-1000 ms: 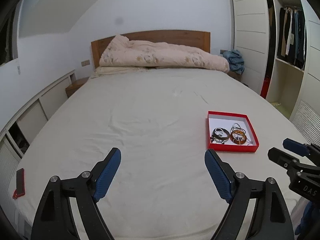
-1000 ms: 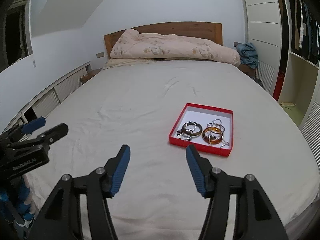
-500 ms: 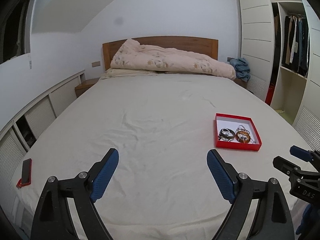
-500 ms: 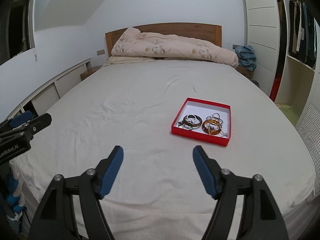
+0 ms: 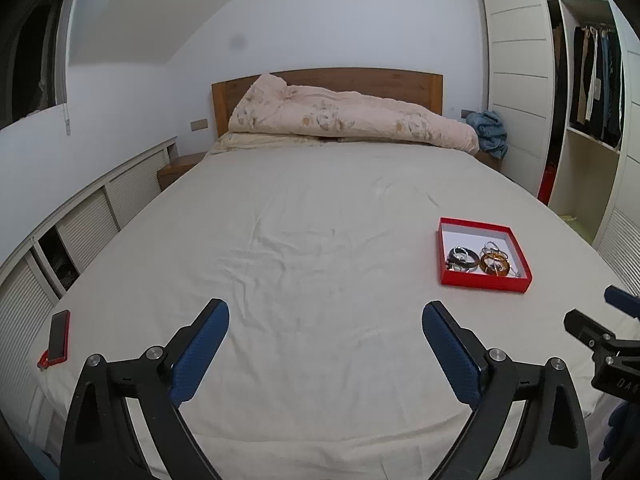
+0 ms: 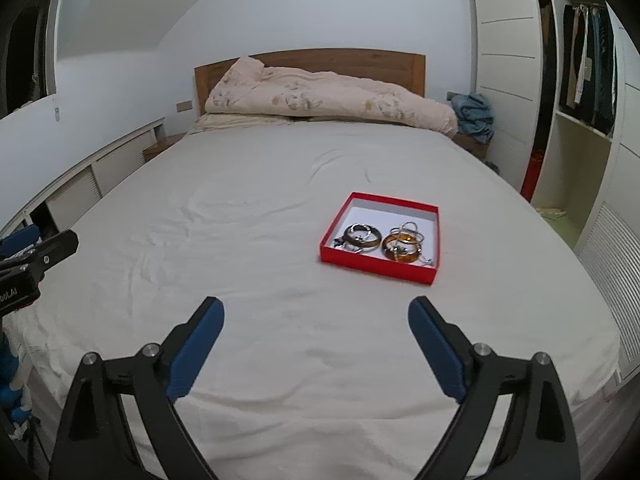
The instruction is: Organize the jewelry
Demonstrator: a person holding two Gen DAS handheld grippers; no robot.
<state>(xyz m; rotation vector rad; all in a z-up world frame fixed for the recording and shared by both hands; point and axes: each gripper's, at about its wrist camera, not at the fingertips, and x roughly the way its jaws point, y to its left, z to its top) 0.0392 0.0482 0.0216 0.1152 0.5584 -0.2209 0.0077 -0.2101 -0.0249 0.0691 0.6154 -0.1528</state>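
A red jewelry box (image 6: 434,240) with a white inside lies on the bed's right half; it also shows in the left wrist view (image 5: 482,282). It holds a dark bangle (image 6: 374,236), an amber bangle (image 6: 402,254) and silver rings and chains (image 6: 410,230). My left gripper (image 5: 325,338) is open and empty over the foot of the bed, left of the box. My right gripper (image 6: 316,332) is open and empty, below and short of the box. Each gripper's tip shows at the edge of the other's view.
The bed (image 5: 304,216) has a cream sheet, with a folded floral quilt (image 5: 344,118) at the wooden headboard. A red-cased phone (image 5: 58,336) lies at the bed's left corner. An open wardrobe (image 5: 592,92) stands at the right, louvred cabinets (image 5: 84,232) at the left.
Both grippers have pulled back and up from the bed, so the red box looks smaller and farther. Both stay open and empty; the right one has opened wider.
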